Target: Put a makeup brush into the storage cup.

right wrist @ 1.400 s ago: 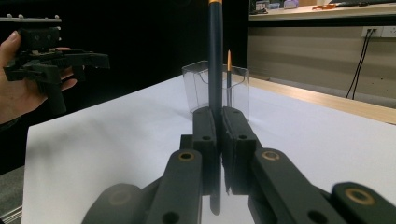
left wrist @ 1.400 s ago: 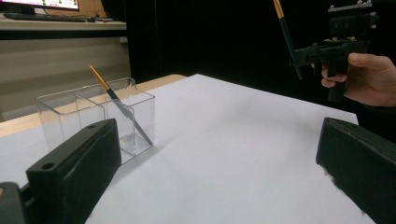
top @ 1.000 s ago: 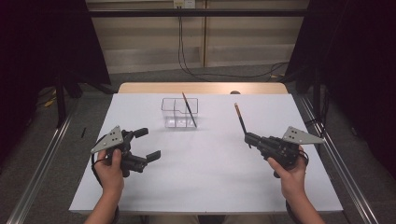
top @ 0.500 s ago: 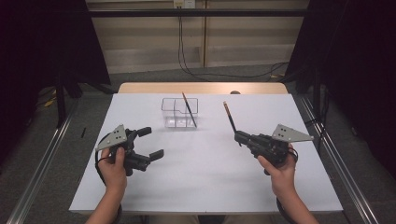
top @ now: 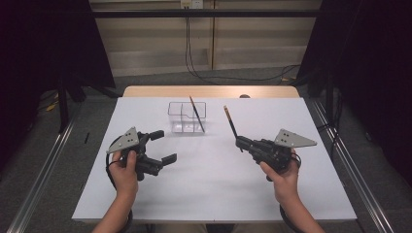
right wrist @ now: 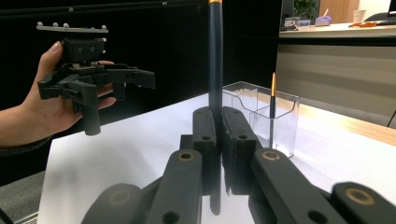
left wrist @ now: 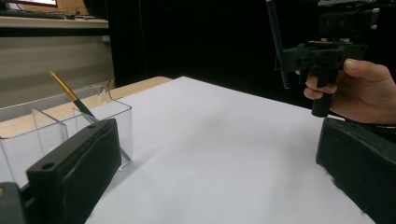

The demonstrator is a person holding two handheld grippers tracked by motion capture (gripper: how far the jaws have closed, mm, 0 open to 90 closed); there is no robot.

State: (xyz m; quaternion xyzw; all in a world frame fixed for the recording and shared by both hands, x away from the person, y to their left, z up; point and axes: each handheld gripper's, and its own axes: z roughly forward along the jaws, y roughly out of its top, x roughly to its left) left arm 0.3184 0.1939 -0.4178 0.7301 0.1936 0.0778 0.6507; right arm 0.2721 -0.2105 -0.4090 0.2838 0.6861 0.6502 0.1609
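Dark curtained bay; white desk (top: pixel 214 189) with a wooden edge beyond. Right gripper (top: pixel 241 142): jaws clamped on a dark pencil (top: pixel 230 123) near its lower end, shaft rising ahead of them, tip poking just below. Left gripper (top: pixel 163 145): jaws spread wide, nothing between. Clear divided holder (top: pixel 187 118) ahead of both, one pencil already leaning in it.

Risk: grip sits low on a long shaft, so the pencil may pivot in the jaws, or catch the holder's rim and tip that light box.

Right gripper view shows the clamp and protruding tip; the high view shows how far the pencil stands to the side of the holder.
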